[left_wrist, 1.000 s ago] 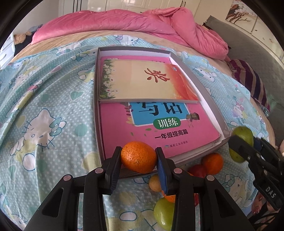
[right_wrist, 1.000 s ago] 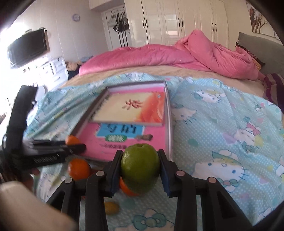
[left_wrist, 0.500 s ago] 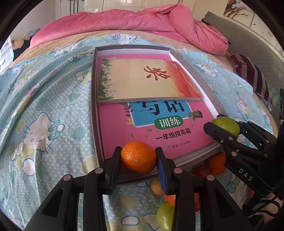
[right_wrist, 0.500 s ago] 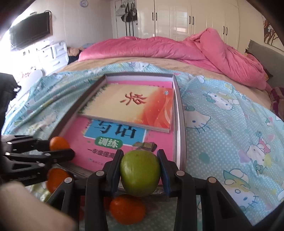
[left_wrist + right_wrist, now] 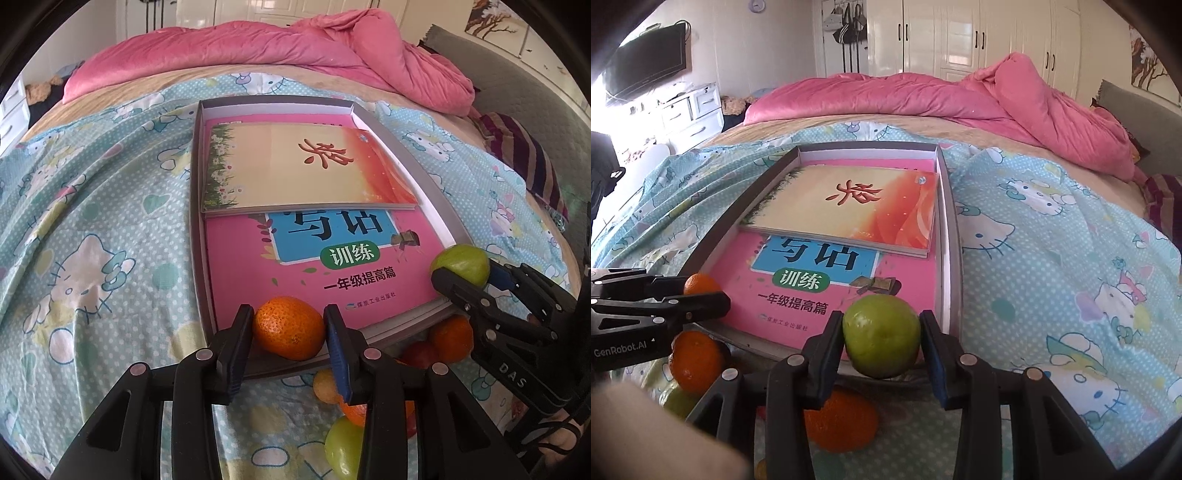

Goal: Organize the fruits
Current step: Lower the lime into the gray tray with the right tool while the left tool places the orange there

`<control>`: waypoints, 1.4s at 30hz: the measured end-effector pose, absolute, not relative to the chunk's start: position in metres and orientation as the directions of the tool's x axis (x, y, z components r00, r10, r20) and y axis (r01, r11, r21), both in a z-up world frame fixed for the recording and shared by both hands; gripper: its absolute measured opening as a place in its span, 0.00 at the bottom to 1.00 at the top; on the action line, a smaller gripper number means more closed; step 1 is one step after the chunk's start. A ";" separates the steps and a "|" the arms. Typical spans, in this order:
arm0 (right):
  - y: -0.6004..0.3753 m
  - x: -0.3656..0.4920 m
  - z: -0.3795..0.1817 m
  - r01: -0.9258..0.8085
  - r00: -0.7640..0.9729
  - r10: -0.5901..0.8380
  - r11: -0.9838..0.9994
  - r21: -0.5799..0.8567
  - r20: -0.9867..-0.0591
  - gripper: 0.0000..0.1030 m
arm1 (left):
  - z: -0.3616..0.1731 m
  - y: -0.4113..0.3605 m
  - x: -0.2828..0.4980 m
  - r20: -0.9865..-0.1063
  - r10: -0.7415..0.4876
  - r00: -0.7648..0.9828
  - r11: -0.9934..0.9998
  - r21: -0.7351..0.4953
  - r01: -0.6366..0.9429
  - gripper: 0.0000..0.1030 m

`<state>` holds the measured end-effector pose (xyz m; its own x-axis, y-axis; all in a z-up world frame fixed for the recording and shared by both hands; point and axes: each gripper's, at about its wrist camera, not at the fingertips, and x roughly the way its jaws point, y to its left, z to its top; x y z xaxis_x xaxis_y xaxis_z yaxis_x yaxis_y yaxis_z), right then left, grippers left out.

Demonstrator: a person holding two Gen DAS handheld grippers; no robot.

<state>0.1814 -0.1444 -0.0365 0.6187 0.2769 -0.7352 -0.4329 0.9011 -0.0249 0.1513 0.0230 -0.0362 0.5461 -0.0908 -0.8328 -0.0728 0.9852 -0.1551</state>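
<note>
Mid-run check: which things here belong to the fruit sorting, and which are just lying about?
Job: orange between left gripper jaws, opening; green apple between right gripper jaws, opening; tray; loose fruits.
Lying about: two books; pink duvet; bedsheet.

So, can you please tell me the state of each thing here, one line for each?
left gripper: jaws opening, orange between them.
orange: over the near edge of the tray.
right gripper: jaws opening, green apple between them.
green apple: over the tray's near right corner.
tray: open, no lid, on the bed.
two books: closed, stacked in the tray.
loose fruit: on the sheet, outside the tray.
pink duvet: bunched up behind.
</note>
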 end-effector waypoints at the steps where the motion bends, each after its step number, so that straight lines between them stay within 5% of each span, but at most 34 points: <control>1: -0.146 0.180 -0.036 -0.433 0.618 0.283 0.901 -0.016 -0.733 0.42 | -0.036 0.023 0.151 -0.831 -0.093 0.549 0.985 -0.157 -0.072 0.42; 5: -0.146 0.174 -0.033 -0.436 0.622 0.289 0.900 -0.015 -0.727 0.56 | -0.033 0.020 0.149 -0.827 -0.094 0.555 0.986 -0.153 -0.060 0.47; 15: -0.155 0.167 -0.023 -0.420 0.628 0.306 0.907 0.019 -0.715 0.56 | -0.026 0.018 0.142 -0.815 -0.088 0.573 0.988 -0.145 -0.054 0.64; 42: -0.157 0.133 0.012 -0.446 0.683 0.338 0.895 -0.002 -0.647 0.65 | 0.007 0.016 0.099 -0.772 -0.169 0.612 0.979 -0.204 0.013 0.72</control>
<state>0.1333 -0.1571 0.0119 0.6828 0.3384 -0.6475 -0.4456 0.8953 -0.0020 0.0988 0.0165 0.0069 0.6121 -0.1692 -0.7725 0.0131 0.9789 -0.2041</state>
